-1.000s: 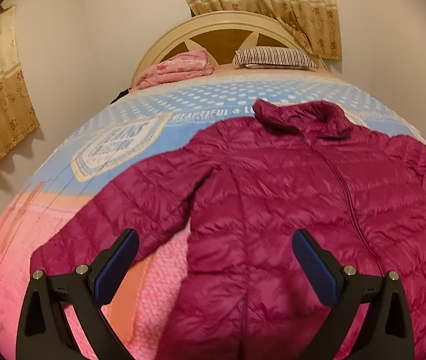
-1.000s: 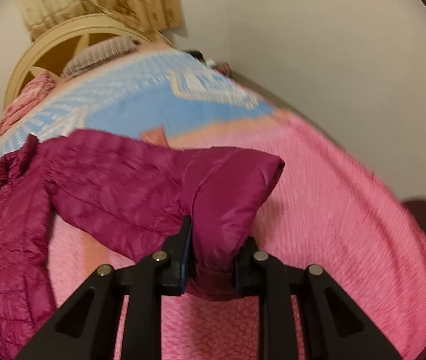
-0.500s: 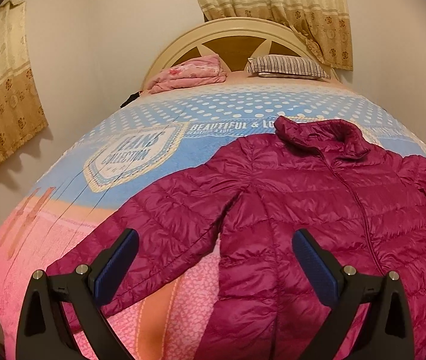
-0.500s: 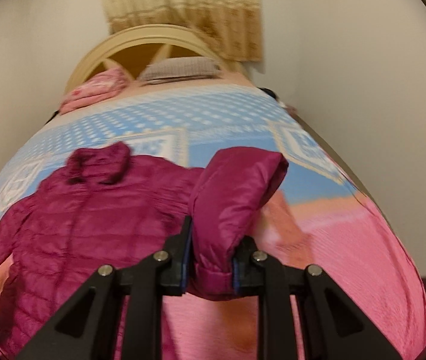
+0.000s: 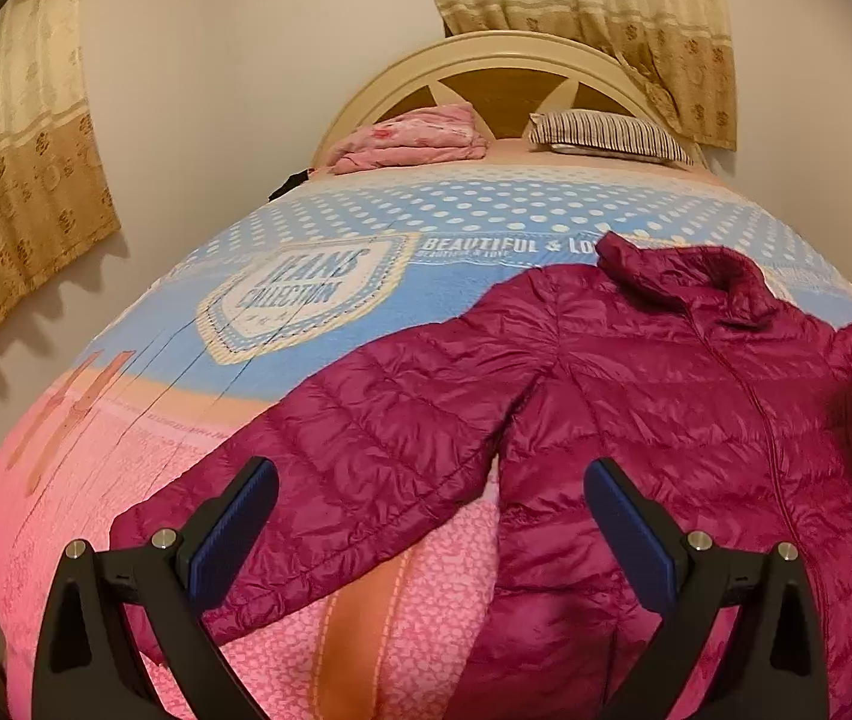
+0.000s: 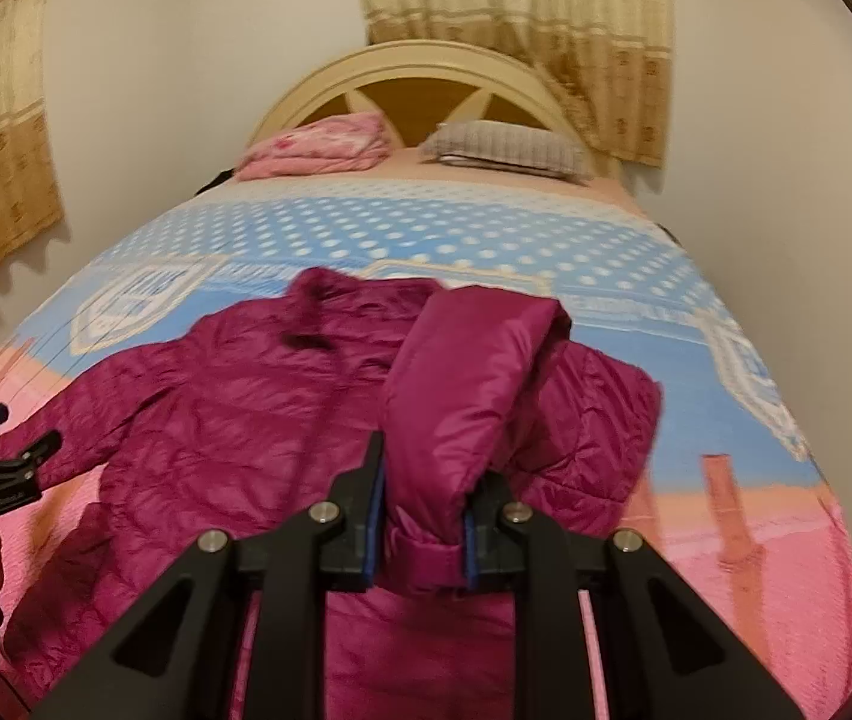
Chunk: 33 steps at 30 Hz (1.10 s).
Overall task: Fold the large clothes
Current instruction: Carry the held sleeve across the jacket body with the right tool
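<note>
Jaws of the left gripper (image 5: 429, 531) gape wide and empty at the frame's bottom, above the magenta jacket (image 5: 636, 396) spread on the bed (image 5: 306, 276). In the right view, the right gripper (image 6: 420, 525) pinches the sleeve cuff (image 6: 426, 552) at lower centre, mid-fold; next, lay it across the chest.

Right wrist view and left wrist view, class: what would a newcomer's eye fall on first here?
A magenta puffer jacket lies spread front-up across the near half of the bed. The right gripper has its jaws shut on the cuff of one sleeve, lifted over the jacket's body. The left gripper hangs open above the other sleeve, which lies flat.
</note>
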Each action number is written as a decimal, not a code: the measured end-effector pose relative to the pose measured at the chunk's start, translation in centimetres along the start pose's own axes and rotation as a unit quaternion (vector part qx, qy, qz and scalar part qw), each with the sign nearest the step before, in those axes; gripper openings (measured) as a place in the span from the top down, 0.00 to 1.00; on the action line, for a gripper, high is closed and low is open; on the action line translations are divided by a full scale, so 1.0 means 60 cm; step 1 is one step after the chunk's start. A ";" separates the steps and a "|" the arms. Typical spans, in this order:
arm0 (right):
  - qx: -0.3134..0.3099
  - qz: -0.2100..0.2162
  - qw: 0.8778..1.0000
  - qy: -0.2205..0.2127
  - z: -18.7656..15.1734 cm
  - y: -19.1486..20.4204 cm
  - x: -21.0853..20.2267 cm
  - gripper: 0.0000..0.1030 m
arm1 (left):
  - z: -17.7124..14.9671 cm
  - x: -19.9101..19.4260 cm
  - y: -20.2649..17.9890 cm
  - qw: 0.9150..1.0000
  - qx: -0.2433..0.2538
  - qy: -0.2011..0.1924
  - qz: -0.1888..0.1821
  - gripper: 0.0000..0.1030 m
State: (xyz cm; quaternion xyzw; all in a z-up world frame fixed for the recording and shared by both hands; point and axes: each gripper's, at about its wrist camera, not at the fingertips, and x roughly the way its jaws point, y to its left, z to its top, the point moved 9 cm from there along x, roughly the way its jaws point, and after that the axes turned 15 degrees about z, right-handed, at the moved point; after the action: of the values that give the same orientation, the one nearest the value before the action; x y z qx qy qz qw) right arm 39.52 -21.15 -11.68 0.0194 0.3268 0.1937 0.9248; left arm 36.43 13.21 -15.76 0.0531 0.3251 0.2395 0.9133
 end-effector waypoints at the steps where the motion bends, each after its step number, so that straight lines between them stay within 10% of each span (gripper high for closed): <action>1: -0.007 0.005 1.000 0.004 -0.002 0.017 0.013 0.78 | 0.002 -0.001 0.003 1.000 -0.002 -0.002 0.001 0.01; 18: -0.038 0.073 0.994 0.076 -0.094 0.165 0.195 0.78 | -0.005 0.017 0.009 1.000 0.003 0.011 0.014 0.01; 21: -0.045 0.083 0.990 0.103 -0.121 0.174 0.211 0.64 | -0.006 0.017 0.001 1.000 0.011 0.011 0.014 0.01; 24: -0.042 0.118 0.986 0.111 -0.137 0.188 0.203 0.27 | 0.000 0.016 -0.010 1.000 0.015 0.010 0.015 0.01; 33: -0.086 0.143 0.980 0.112 -0.156 0.196 0.088 0.25 | 0.051 -0.024 -0.068 1.000 0.021 -0.022 -0.004 0.01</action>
State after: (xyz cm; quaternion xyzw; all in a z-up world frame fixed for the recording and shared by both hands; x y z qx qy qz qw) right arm 33.47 -9.15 -20.27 -0.0355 0.4042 0.3519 0.8435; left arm 38.99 9.12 -13.58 0.0764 0.3097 0.2282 0.9199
